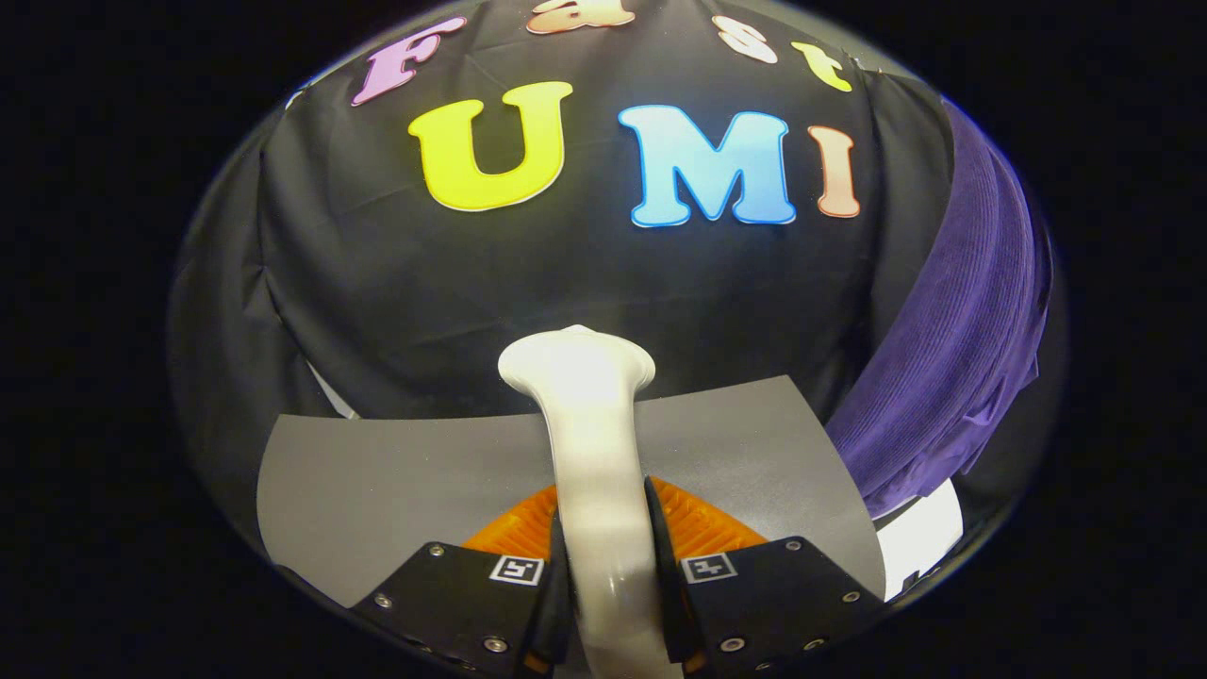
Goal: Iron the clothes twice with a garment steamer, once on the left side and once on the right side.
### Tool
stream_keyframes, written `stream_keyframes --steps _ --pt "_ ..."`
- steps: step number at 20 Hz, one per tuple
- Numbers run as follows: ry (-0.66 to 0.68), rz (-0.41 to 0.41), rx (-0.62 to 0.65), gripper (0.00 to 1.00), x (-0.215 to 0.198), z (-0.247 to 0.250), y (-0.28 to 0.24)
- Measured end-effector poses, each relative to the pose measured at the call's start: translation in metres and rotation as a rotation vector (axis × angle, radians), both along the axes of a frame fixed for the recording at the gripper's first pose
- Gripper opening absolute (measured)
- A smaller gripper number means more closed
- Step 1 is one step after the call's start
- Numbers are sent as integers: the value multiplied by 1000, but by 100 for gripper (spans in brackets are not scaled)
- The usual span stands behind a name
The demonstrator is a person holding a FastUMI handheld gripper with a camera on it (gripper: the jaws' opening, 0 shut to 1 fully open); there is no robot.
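Clamping the white steamer (594,443) handle, the tongs (603,556) aim its head at twelve o'clock; purple garment (952,358) hangs at two o'clock, unreached.

The garment steamer (594,443) is glossy white, its head washed nearly cream by glare. The clothes (952,349), at the right of the frame, are deep purple with a fine ribbed, corduroy-like pattern. The mat (396,471) across the lower middle is plain matte grey. Something orange and ridged (702,523) shows beside the steamer's neck, possibly part of the hand-held gripper (603,556).
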State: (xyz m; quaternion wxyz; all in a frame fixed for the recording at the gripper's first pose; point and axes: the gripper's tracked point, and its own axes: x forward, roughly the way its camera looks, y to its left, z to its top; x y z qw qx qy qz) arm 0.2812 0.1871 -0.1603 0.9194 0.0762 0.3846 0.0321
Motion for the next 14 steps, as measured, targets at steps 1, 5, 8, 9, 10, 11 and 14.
stream_keyframes --steps 1,5,8,9,10,11,14 --pt "-9 15 -2 38 -5 3 1" --pt "-71 8 25 38 -20 11 -15" --pt "-92 -9 29 38 -38 15 -45" --pt "-91 -12 31 38 -46 17 -54" --pt "-97 -10 34 38 -53 23 -63" --pt "-100 -3 44 39 -62 28 -70" --pt "-148 51 65 39 -86 55 -89"
